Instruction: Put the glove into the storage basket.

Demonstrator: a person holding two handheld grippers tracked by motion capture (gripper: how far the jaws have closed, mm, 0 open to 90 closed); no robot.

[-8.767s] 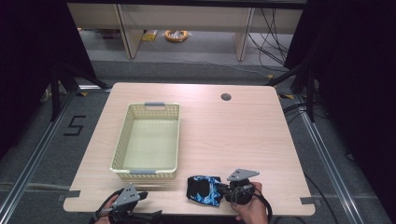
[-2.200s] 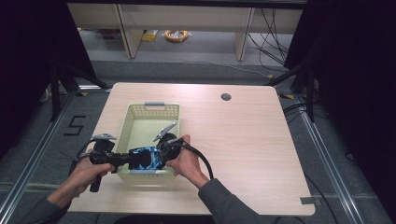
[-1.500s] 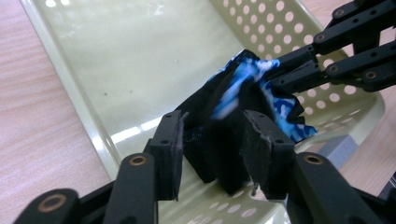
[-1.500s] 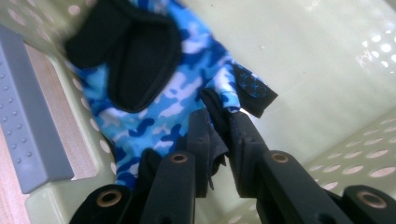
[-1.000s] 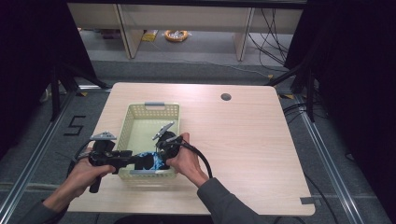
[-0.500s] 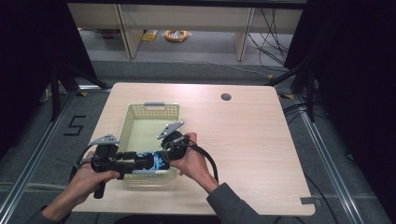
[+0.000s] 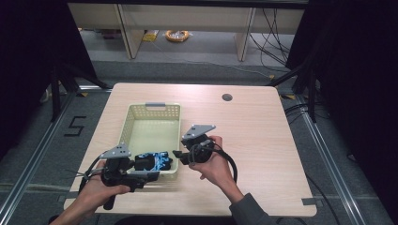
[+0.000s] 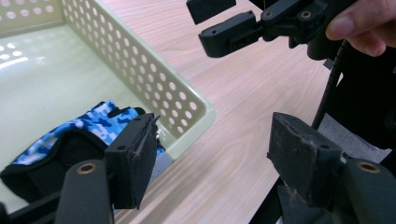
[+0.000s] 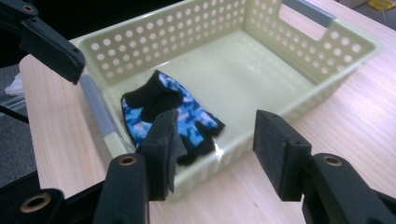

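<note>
A blue camouflage fingerless fabric glove (image 7: 153, 161) is seen lying in the near end of the pale perforated plastic basket (image 7: 155, 108), long axis crosswise. Left gripper (image 7: 141, 169), nearer, and right gripper (image 7: 179, 154) are both released, empty.

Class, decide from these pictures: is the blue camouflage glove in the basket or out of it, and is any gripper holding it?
In. The glove lies on the basket floor at its near end; both grippers stand open, apart from it.
</note>
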